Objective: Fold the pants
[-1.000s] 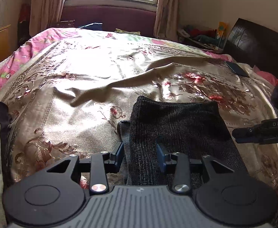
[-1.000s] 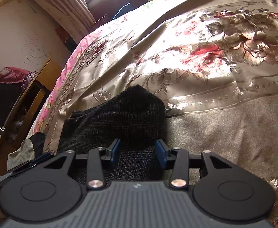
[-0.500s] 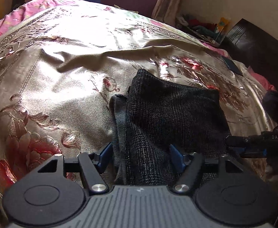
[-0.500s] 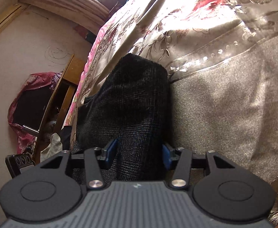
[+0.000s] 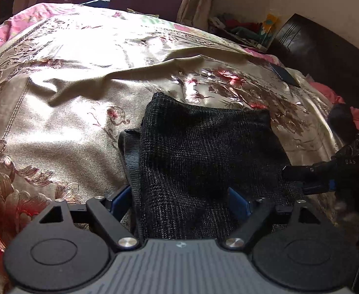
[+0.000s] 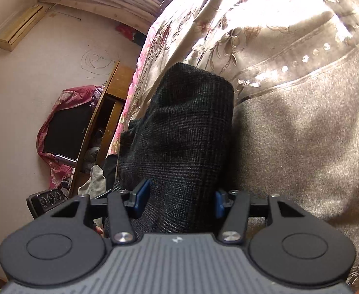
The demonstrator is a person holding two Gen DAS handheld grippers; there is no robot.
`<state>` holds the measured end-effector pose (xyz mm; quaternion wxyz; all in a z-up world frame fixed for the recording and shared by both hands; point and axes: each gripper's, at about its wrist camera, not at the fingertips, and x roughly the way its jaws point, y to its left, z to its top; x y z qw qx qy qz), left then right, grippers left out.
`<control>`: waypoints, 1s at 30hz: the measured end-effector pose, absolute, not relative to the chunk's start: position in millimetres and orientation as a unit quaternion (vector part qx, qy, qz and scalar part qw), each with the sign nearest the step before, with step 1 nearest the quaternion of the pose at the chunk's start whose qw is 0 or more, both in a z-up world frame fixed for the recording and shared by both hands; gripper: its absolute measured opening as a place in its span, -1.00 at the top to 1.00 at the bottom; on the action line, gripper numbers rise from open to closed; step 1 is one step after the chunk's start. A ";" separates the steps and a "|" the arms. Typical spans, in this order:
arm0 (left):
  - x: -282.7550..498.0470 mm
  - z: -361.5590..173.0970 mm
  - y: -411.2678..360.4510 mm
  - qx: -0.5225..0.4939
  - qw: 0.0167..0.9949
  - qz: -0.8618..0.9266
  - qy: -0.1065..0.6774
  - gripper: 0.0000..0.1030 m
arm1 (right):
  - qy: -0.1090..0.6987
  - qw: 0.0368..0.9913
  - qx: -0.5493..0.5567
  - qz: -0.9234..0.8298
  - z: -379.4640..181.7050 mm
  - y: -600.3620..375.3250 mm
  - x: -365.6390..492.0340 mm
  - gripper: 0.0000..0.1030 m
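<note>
Bedspread (image 5: 86, 122) — floral satin, curtains (image 5: 194, 2) beyond.

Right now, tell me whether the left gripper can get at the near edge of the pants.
Probably yes. The left gripper is opening, and the near edge of the dark pants already lies between its fingers with nothing over it. The right gripper sits off at the pants' far side.

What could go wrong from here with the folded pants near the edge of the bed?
1. The left gripper jaws are opening with the pants between them; a blue pad could drag the top layer and loosen the fold.
2. The grey band already pokes out on one side, so the stack looks uneven and may splay.
3. In the right wrist view the pants lie close to the bedspread edge and could slide off.
</note>
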<state>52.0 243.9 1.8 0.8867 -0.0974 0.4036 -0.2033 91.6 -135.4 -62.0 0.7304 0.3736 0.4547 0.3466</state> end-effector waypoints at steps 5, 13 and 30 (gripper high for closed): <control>72.3 -17.8 242.0 -0.103 0.876 -0.219 0.417 -1.00 | 0.455 0.741 0.346 0.353 -64.0 -114.3 105.2 -0.03; 56.6 8.7 216.2 -0.100 0.888 -0.195 0.405 -0.65 | 0.451 0.750 0.357 0.327 -46.8 -135.2 94.4 0.42; 83.6 9.0 45.4 -0.061 0.849 -0.324 0.414 -0.50 | 0.423 0.816 0.338 0.200 -18.1 -293.9 69.5 0.46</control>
